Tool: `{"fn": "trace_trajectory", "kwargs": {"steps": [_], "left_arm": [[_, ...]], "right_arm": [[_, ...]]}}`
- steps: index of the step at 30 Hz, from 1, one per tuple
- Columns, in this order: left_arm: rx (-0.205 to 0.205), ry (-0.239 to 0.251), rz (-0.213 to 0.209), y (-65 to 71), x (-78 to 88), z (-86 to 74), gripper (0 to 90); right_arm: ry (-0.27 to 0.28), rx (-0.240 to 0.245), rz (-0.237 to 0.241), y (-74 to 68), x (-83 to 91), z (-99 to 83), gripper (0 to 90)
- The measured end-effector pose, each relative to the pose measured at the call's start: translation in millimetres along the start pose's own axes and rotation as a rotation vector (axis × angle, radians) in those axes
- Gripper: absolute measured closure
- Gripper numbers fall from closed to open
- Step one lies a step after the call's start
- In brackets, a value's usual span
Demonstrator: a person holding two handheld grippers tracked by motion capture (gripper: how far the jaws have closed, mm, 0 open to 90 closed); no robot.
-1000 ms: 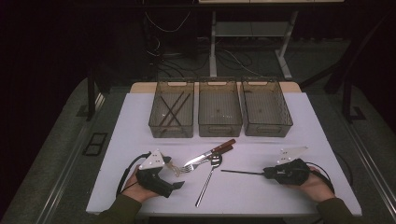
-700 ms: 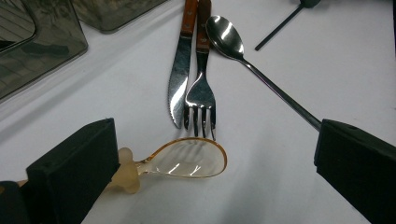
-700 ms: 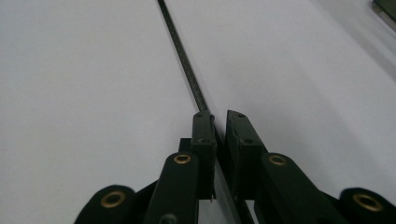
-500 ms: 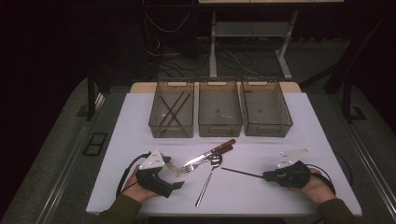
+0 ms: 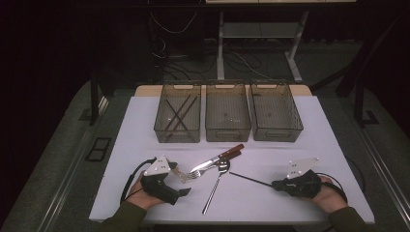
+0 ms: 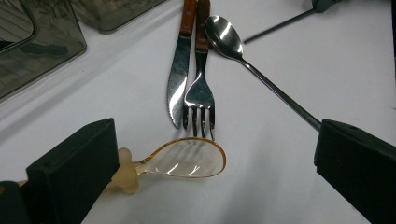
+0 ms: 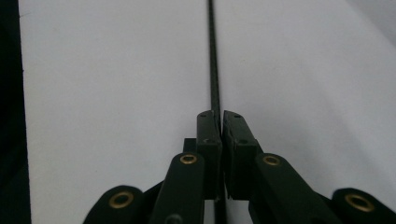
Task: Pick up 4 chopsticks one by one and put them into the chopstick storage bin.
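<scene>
Two claws sit low on your white desk (image 5: 309,140): your right claw (image 7: 220,122) is pinching a black chopstick (image 7: 213,56) that lies flat, pointing toward the steel spoon (image 5: 215,183). Your left claw (image 6: 215,163) is spread wide, the amber plastic spoon (image 6: 187,161) lying between its jaws, just beside the fork (image 6: 200,93) and knife (image 6: 180,70).

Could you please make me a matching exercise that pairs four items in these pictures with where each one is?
Items
1. thin black chopstick
2. translucent amber plastic spoon
3. long-handled shiny metal spoon
4. crossed dark sticks

Places
A. inside the left smoky clear plastic bin
B. clamped between the right gripper's shut jaws
C. lying free on the white table, bowl beside the wooden knife and fork handles
D. between the left gripper's open jaws

Pairs: 1-B, 2-D, 3-C, 4-A
</scene>
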State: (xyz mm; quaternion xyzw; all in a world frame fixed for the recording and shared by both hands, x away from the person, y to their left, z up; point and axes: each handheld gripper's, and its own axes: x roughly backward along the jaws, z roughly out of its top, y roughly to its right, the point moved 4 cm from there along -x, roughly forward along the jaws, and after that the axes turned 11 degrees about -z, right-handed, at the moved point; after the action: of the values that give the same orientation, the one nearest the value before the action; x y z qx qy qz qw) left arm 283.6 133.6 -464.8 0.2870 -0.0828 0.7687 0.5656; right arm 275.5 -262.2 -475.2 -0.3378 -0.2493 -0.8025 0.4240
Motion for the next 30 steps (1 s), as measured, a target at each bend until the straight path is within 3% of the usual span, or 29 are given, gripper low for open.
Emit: {"fn": "trace_trajectory", "kwargs": {"steps": [5,16,30], "left_arm": [[0.001,0.002,-0.002,-0.2,-0.1,0.0,0.0],[0.003,0.007,0.0,-0.2,0.3,0.4,0.0],[0.004,0.026,-0.01,0.4,2.0,0.9,0.0]], "right_arm": [[0.038,-0.053,-0.006,6.2,5.8,1.3,86.2],[0.108,-0.113,-0.021,15.4,19.1,11.5,86.2],[0.175,-0.18,-0.028,23.7,24.3,39.9,86.1]]}}
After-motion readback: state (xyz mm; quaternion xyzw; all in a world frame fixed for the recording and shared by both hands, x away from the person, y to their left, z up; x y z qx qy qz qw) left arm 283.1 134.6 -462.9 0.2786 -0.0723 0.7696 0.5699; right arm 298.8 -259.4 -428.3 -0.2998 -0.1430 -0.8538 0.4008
